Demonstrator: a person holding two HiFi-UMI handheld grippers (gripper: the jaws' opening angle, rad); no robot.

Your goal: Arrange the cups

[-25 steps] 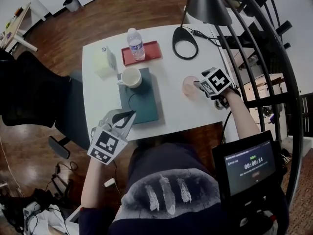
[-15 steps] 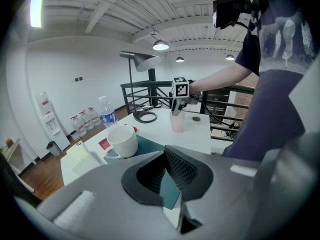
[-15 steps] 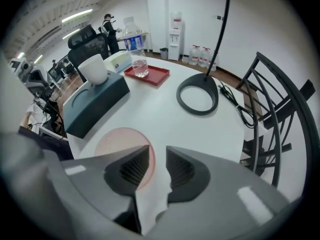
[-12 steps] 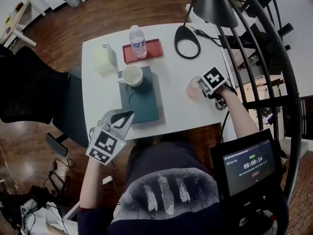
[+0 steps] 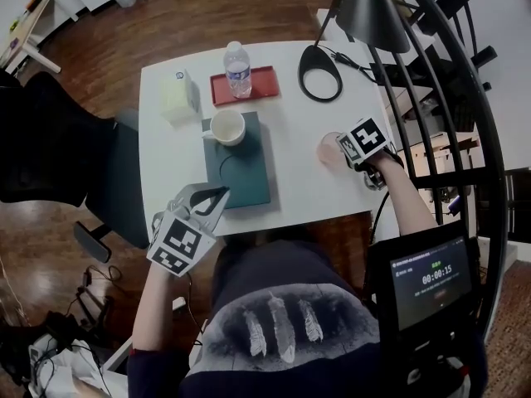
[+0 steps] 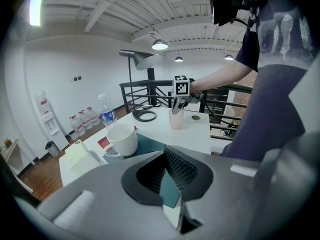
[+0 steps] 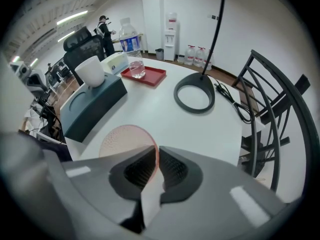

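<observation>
A translucent pink cup stands upright on the white table at the right. My right gripper points steeply down over it, its jaws closing with the cup's near rim pinched between the pads. A white mug sits on the far end of a teal box in the table's middle. My left gripper hovers at the table's near left edge, shut with nothing in it. The left gripper view shows the mug close by and the pink cup beyond.
A water bottle stands on a red tray at the back, a tissue box to its left. A black lamp base and cable lie at the back right. A black chair is left, a metal railing right.
The right gripper's jaws went from wide open around the pink cup's rim to closed on it. The left gripper kept still.
</observation>
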